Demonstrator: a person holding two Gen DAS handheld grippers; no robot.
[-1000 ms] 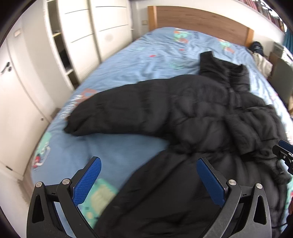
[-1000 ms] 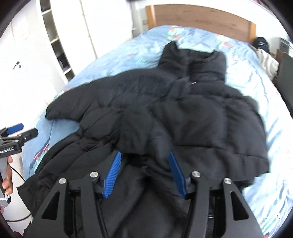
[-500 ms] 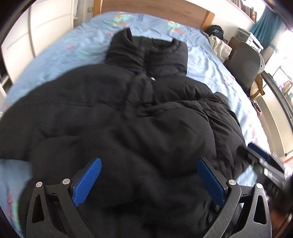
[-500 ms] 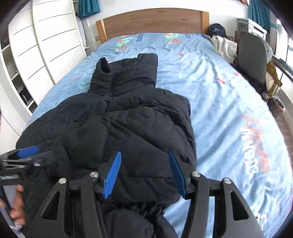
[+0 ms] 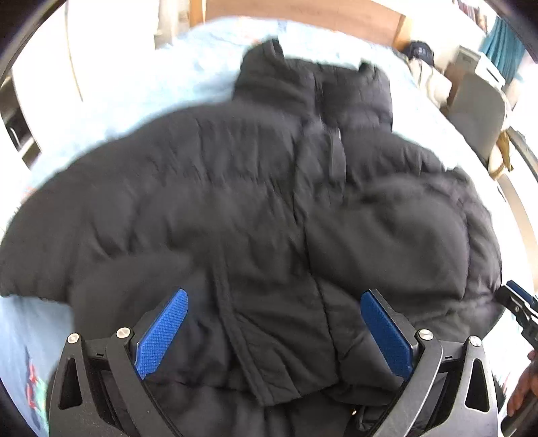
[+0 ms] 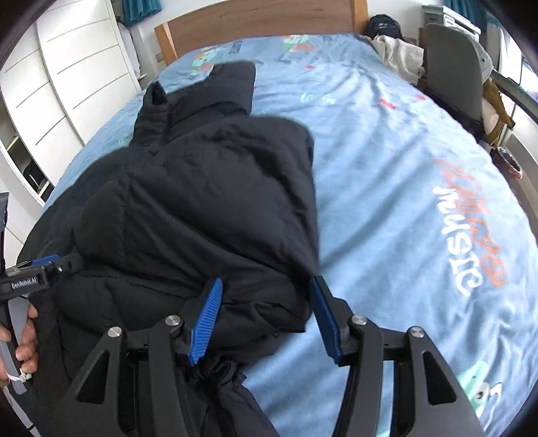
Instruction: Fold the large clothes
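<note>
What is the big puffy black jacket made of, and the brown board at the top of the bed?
The puffy black jacket looks like matte woven synthetic shell over soft padding: stitched quilted bulges show. The brown headboard looks like smooth wood or wood veneer, with visible grain.

The jacket [image 6: 201, 201] lies on the bed [image 6: 386, 168], left of frame; a chair [image 6: 450, 77] stands upper right.

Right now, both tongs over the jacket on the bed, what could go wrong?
1. The puffy black quilted jacket is bulky; the open right tongs straddle only its edge, so a pinch may catch one layer and slip.
2. The left tongs hang open over thick padding; a shallow bite could spring loose.
3. The jacket's lower part hangs off the blue printed bedspread, and may slide further.
</note>
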